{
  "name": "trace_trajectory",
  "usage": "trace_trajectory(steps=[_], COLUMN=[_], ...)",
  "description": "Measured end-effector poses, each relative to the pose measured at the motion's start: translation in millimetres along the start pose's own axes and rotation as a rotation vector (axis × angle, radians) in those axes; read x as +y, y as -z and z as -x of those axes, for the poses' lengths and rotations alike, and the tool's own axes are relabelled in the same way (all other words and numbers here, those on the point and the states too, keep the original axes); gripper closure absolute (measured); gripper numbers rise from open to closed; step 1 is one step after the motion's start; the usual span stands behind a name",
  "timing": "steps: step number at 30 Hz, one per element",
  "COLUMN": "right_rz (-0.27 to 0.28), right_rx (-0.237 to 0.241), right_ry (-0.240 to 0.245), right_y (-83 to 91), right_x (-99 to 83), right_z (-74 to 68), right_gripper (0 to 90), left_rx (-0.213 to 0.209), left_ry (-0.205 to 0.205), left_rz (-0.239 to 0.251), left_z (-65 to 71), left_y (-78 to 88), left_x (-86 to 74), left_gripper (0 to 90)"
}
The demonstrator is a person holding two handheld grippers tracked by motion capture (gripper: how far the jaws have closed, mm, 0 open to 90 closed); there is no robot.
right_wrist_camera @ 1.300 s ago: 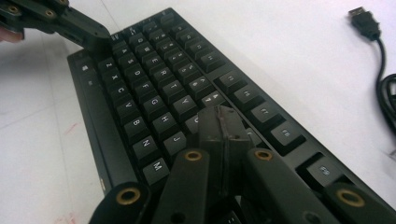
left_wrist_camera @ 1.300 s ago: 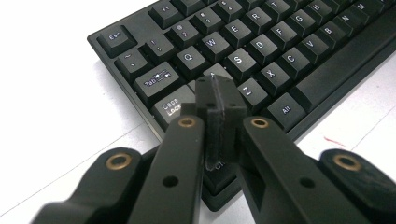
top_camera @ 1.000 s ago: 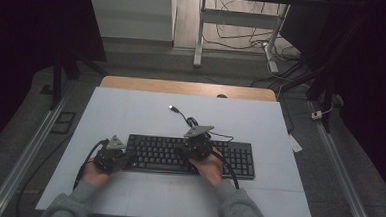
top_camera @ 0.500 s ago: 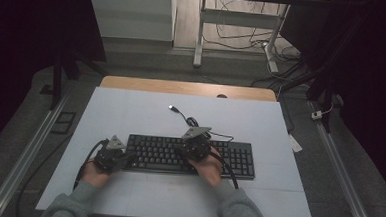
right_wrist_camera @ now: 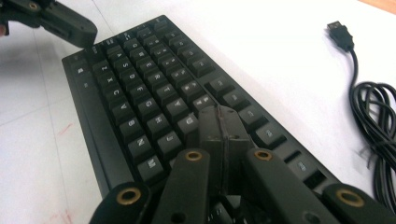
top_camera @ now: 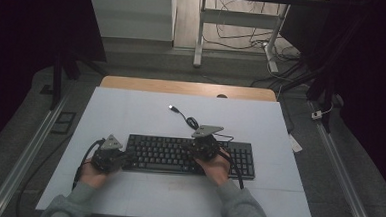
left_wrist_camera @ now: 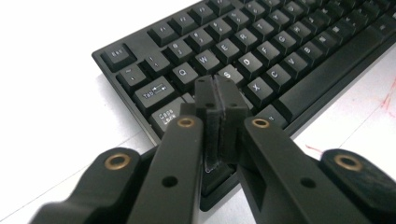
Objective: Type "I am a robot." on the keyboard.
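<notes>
Black keyboard (top_camera: 188, 156) lies flat at the counter's (top_camera: 131, 110) near-centre, its cable (top_camera: 188, 119) unplugged behind. Left hand-held gripper (left_wrist_camera: 218, 95), jaws closed and empty, poises over the A–S keys; right hand-held gripper (right_wrist_camera: 221, 122), likewise closed and empty, over the right-hand letters. Probable step: key pressing. Next: a short, vertical tip descent onto one key.

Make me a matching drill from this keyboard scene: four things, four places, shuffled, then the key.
Things
1. left tongs
2. right tongs
3. USB plug
4. coiled cable

Places
A. lying free on the white table, beyond the keyboard
B. shut, over the keyboard's left end near Caps Lock
C. bunched beside the keyboard's far edge
D. shut, over keys toward the keyboard's right half

Pairs: 1-B, 2-D, 3-A, 4-C
</notes>
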State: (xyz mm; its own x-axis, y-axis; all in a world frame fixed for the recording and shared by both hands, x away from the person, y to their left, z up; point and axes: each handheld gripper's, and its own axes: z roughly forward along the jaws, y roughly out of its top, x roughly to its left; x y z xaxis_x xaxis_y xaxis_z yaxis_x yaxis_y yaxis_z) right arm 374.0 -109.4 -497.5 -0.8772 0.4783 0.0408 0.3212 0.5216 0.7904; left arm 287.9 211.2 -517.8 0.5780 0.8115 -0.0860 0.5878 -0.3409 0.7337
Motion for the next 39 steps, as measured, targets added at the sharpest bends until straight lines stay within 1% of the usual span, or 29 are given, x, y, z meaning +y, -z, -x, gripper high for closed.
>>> trace_trajectory(steps=[2, 4, 8, 9, 10, 13, 17, 20, 25, 30, 32, 33, 34, 37, 39], right_rz=[0.01, 0.018, 0.04, 0.04, 0.047, 0.056, 0.066, 0.062, 0.056, 0.053, 0.062, 0.052, 0.051, 0.056, 0.051], right_rx=[0.001, -0.008, -0.004, -0.004, -0.01, -0.014, -0.018, -0.022, -0.034, -0.042, -0.045, -0.047, -0.053, -0.051, -0.053], right_ry=[0.002, 0.0, -0.017, -0.017, -0.02, -0.022, -0.024, -0.019, -0.022, -0.027, -0.033, -0.031, -0.03, -0.036, -0.032], right_y=[4.9, 10.6, 18.9, 18.9, 21.3, 23.9, 26.6, 28.5, 33.5, 37.8, 38.6, 39.9, 40.5, 40.9, 41.1], right_x=[-2.6, -4.4, -6.5, -6.5, -7.4, -8.7, -11.3, -13.8, -16.8, -20.0, -21.7, -22.0, -22.3, -22.8, -22.5], right_z=[0.8, 2.4, 6.4, 6.4, 7.3, 8.1, 7.8, 7.4, 10.3, 12.8, 13.7, 14.5, 15.1, 16.3, 16.2], right_gripper=[86.1, 79.8, 65.3, 65.3, 60.5, 56.1, 53.2, 52.6, 52.3, 52.0, 51.9, 51.9, 51.9, 51.9, 51.9], left_rx=[-0.001, 0.0, -0.001, -0.001, -0.002, -0.005, 0.001, -0.005, 0.002, 0.0, -0.001, -0.001, -0.003, -0.007, -0.01], left_ry=[0.009, 0.016, 0.022, 0.022, 0.021, 0.018, 0.021, 0.029, 0.046, 0.056, 0.063, 0.067, 0.067, 0.067, 0.059], left_rz=[0.013, 0.022, 0.033, 0.033, 0.032, 0.034, 0.036, 0.033, 0.033, 0.033, 0.035, 0.037, 0.041, 0.046, 0.054], left_z=[-0.9, -1.5, -2.1, -2.1, -2.0, -1.2, -1.0, -1.5, -3.0, -5.5, -6.1, -6.2, -6.3, -5.7, -5.5], left_y=[2.0, 2.4, 2.4, 2.4, 2.3, 2.4, 2.5, 2.5, 3.0, 4.0, 4.5, 4.7, 5.3, 5.8, 7.1], left_x=[0.1, 0.2, 0.2, 0.2, 0.2, 0.3, 0.2, 0.3, 0.3, 0.1, 0.1, 0.1, 0.2, 0.4, 1.0], left_gripper=[86.1, 84.1, 71.5, 68.7, 67.0, 61.3, 52.2, 48.3, 41.2, 38.8, 37.8, 37.5, 37.4, 36.8, 36.6])
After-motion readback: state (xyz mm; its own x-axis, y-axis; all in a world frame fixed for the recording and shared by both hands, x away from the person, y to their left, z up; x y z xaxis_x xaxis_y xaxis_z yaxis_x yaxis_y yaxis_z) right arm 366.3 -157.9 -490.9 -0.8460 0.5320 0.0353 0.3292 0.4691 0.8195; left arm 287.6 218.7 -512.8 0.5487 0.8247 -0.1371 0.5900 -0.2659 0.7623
